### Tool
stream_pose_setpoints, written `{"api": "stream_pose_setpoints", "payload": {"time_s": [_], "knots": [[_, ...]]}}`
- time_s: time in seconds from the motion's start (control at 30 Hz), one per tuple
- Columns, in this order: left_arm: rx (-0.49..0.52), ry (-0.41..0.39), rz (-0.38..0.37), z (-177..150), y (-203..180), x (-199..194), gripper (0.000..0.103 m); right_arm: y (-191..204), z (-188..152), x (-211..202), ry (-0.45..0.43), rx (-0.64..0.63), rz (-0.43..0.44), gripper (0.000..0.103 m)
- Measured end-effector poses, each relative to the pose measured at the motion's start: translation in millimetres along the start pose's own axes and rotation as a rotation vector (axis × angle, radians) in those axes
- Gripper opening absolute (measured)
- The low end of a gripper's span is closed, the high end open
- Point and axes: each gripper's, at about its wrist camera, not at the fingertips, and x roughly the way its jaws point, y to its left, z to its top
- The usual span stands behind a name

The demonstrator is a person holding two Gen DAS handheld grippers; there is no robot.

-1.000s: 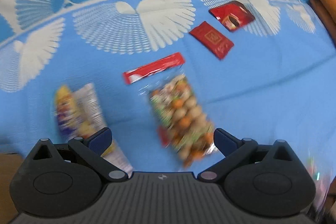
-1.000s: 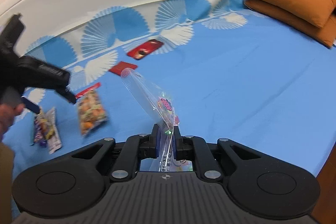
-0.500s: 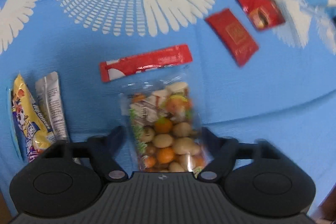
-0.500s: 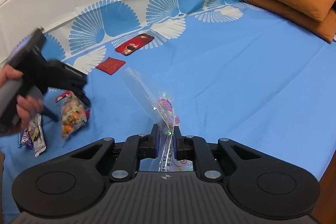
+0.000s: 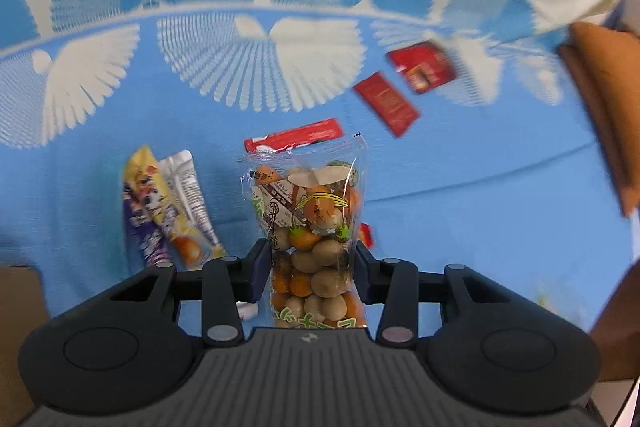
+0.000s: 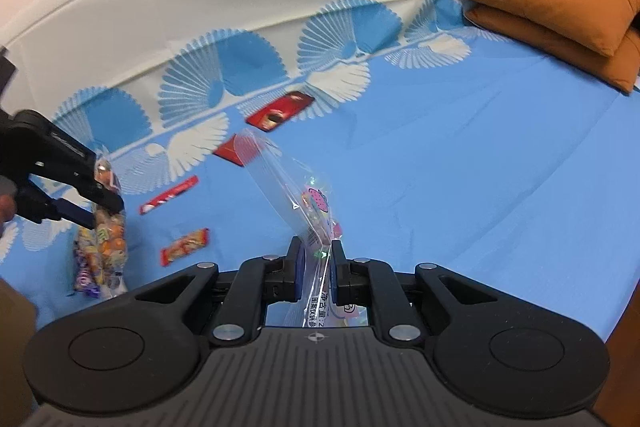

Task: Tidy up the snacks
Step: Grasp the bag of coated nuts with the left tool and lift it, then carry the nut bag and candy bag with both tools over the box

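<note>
Left tongs [image 5: 310, 259]: jaws have just been closing, now clenched on a clear nut bag [image 5: 310, 227], lifted off the bed [image 5: 480, 195].
Nut bag: transparent, packed with round tan and orange coated nuts; a brown band of Chinese print and green characters at its base, too small to read.
Right tongs [image 6: 316, 269]: clamped tight on a clear zip bag [image 6: 288, 187] with a pink strawberry print and a line of black Chinese text, illegible.
On the bed: a long red stick pack [image 5: 294, 139], two red sachets [image 5: 386, 103], a yellow-purple cartoon wrapper [image 5: 152, 211] beside a silver wrapper [image 5: 188, 187]; lettering blurred.
Far corner: stacked orange pillows [image 6: 560, 7].
</note>
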Motion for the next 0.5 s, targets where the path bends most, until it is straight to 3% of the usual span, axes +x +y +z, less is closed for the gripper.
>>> {"api": "stream_pose_setpoints", "payload": {"time_s": [0.13, 0.5], "knots": [[0.032, -0.076, -0.042, -26.1, 0.0, -60.9, 0.047, 14.9, 2.9, -26.5, -0.029, -0.008, 0.042, 0.013], [0.011, -0.235, -0.034, -125.1, 47.9, -226.1, 0.047, 90.6, -3.5, -131.9, -0.083, -0.137, 0.291, 0.013]]}}
